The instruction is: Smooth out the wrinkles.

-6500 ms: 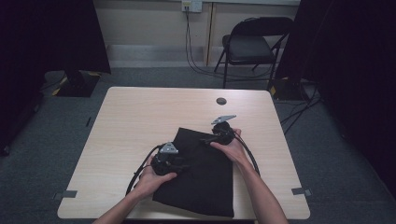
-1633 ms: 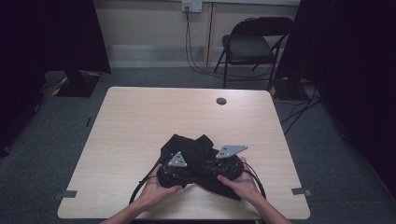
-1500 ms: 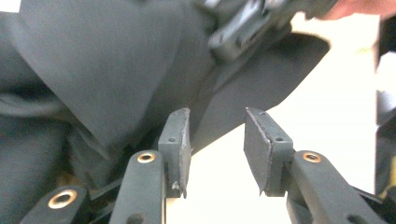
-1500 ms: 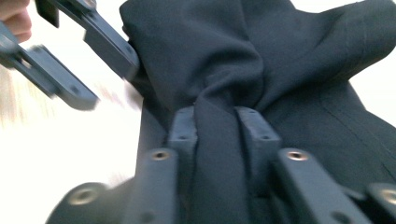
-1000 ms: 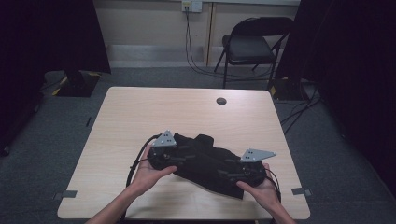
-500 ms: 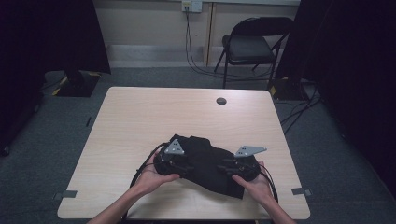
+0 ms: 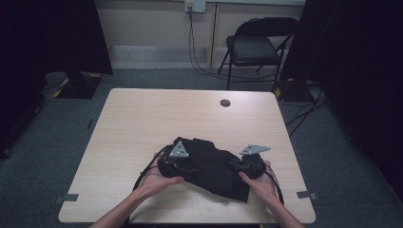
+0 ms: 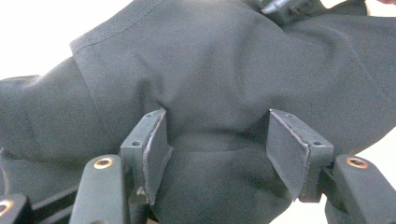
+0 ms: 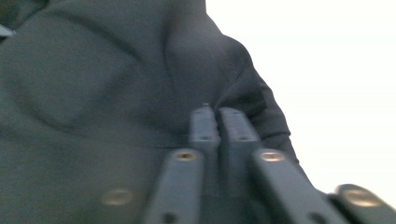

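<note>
Garment: a black cloth garment [image 7: 214,166] lies bunched on the near half of the table, between the two grippers, its near corner hanging toward the table's near edge.
Left gripper: the left gripper [image 8: 217,154] stands released; its jaws have just been opening, wide apart, with a fold of the cloth between them and the pads off it. In the high view it sits at the garment's left end [image 7: 183,167].
Right gripper: the right gripper [image 9: 218,122] is clenched, jaws having just been closing, tips together against a ridge of the cloth; whether any fabric is pinched between them cannot be told from the blurred view. In the high view it is at the garment's right end [image 7: 237,166].
Hands: the left hand [image 7: 159,178] and right hand [image 7: 259,183] come in from the near edge, each behind its gripper.
Cables: dark cables [image 7: 147,168] loop on the table by the left hand.
Nearby things: a small dark round disc [image 7: 225,102] lies well apart, near the far edge.
Open room: the far half of the table and its left side are bare wood; the right gripper is near the right edge.
Surface: a light wooden table [image 7: 142,118] with rounded corners.
Room: grey carpet floor [image 7: 71,109], a black folding chair [image 7: 259,47] beyond the table, dark curtains [image 7: 47,38] at both sides, a wall socket [image 7: 195,5] with leads hanging down.
</note>
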